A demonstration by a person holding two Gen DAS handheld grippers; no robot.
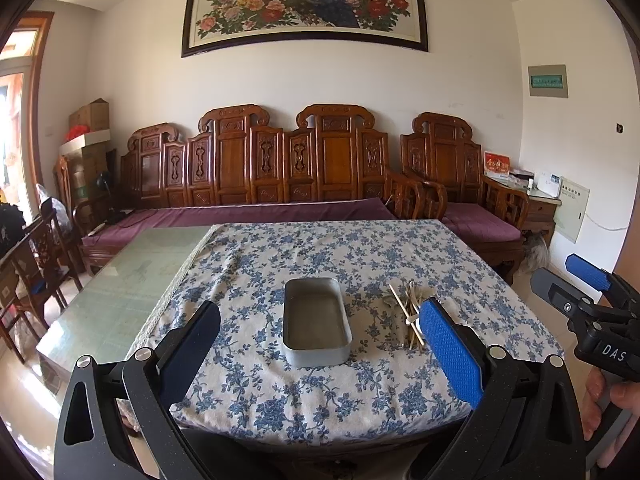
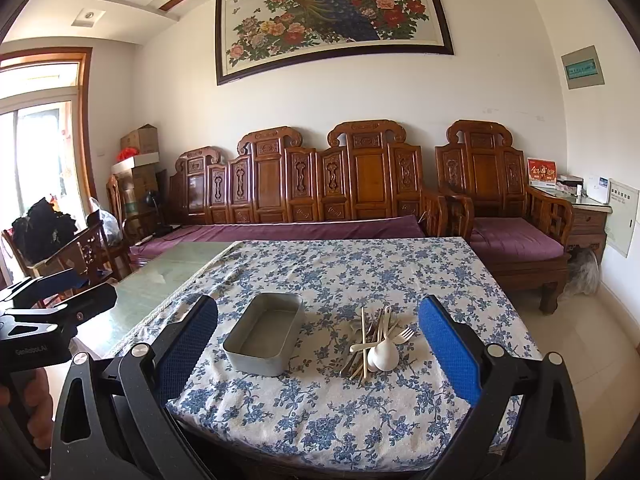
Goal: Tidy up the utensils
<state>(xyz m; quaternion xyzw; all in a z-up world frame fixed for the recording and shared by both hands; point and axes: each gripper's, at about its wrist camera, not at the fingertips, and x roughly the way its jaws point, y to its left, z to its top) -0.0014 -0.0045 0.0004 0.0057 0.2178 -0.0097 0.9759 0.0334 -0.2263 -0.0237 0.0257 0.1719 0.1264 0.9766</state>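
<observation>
An empty grey metal tin (image 1: 316, 322) stands on the blue-flowered tablecloth (image 1: 328, 404); it also shows in the right wrist view (image 2: 264, 334). Right of it lies a pile of utensils (image 2: 374, 340): chopsticks, a fork, white spoons. In the left wrist view the pile (image 1: 406, 312) is partly hidden behind my right finger. My left gripper (image 1: 320, 344) is open and empty, held above the table's near edge, facing the tin. My right gripper (image 2: 320, 344) is open and empty, facing the tin and pile. Each gripper shows at the other view's edge (image 1: 592, 304) (image 2: 52, 308).
The cloth covers the right part of a glass-topped table (image 1: 120, 280). Behind it stand a carved wooden sofa (image 1: 280, 184) with purple cushions and an armchair (image 1: 460, 188). Wooden chairs (image 1: 36, 264) stand at the left.
</observation>
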